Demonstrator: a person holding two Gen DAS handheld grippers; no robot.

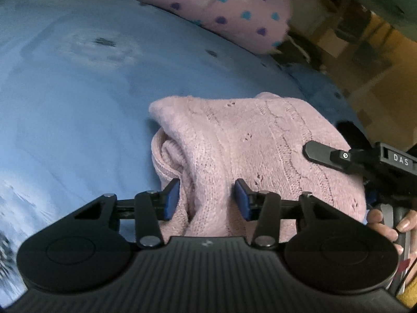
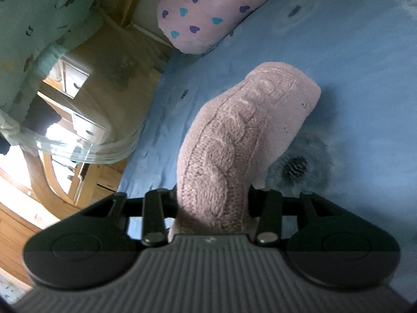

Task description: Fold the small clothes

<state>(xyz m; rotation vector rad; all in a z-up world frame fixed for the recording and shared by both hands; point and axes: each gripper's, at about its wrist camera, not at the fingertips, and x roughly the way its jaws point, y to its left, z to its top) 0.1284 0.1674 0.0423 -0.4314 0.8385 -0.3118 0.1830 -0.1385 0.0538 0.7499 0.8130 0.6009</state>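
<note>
A pink cable-knit sweater (image 1: 250,146) lies bunched on the blue bed sheet (image 1: 78,104). My left gripper (image 1: 207,198) has its blue pads on either side of a thick fold of the sweater's near edge. In the left wrist view the right gripper (image 1: 338,156) reaches in from the right, one finger lying on top of the knit. In the right wrist view the sweater (image 2: 234,135) runs up from between the right gripper's (image 2: 212,203) fingers, which grip its near end; the pads are hidden by the knit.
A pink pillow with blue and purple hearts (image 1: 221,10) lies at the far side of the bed, also in the right wrist view (image 2: 208,18). Beyond the bed's edge stand wooden drawers (image 2: 78,104) and a glass tabletop (image 2: 78,151). Blue sheet (image 2: 365,78) stretches around the sweater.
</note>
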